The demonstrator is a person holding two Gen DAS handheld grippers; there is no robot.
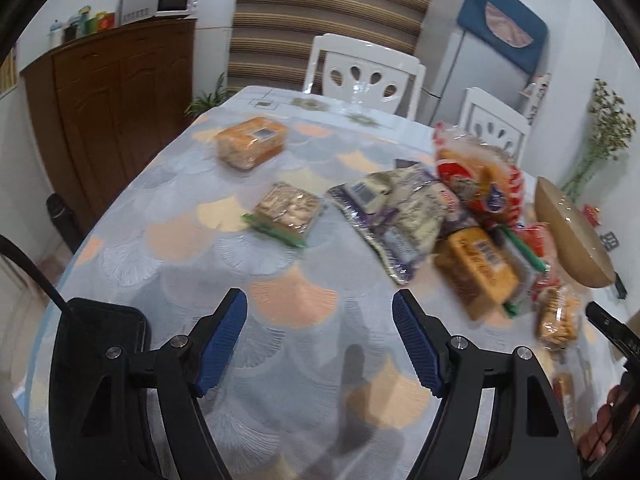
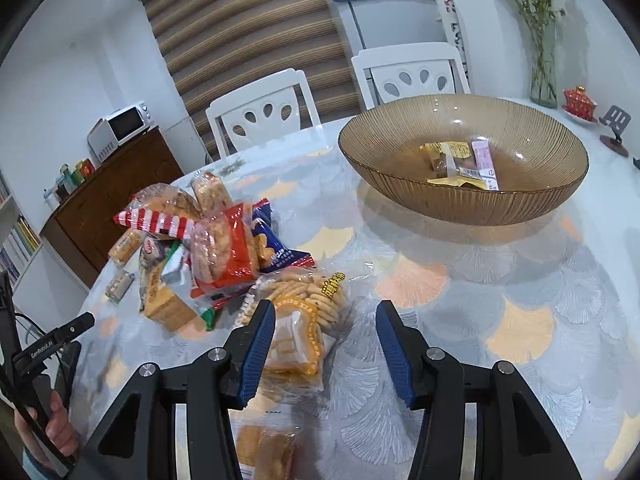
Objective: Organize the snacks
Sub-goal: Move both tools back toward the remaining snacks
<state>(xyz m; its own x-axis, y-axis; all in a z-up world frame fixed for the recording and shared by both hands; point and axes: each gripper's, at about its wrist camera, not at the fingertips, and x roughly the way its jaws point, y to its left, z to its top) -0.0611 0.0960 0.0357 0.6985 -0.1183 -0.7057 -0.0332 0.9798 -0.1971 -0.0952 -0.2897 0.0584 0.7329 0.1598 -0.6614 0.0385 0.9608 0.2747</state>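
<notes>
In the right wrist view a heap of snack packets (image 2: 224,248) lies left of a ribbed brown glass bowl (image 2: 464,208). The bowl holds a yellow packet (image 2: 446,154) and a pink one (image 2: 486,162). My right gripper (image 2: 324,314) is open low over the table; a clear bag of biscuits (image 2: 308,312) lies partly between its fingers, close to the left one. My left gripper (image 1: 320,306) is open over bare tablecloth with nothing in it. Ahead of it lie an orange packet (image 1: 252,142), a small cracker packet (image 1: 286,212) and a purple-white bag (image 1: 392,208).
Two white chairs (image 2: 264,108) stand at the table's far side. A vase of flowers (image 2: 543,76), a red teacup (image 2: 578,100) and a small stand (image 2: 614,128) sit behind the bowl. A brown cabinet (image 1: 116,108) with a microwave stands at the left. A hand (image 2: 60,424) holds the left gripper.
</notes>
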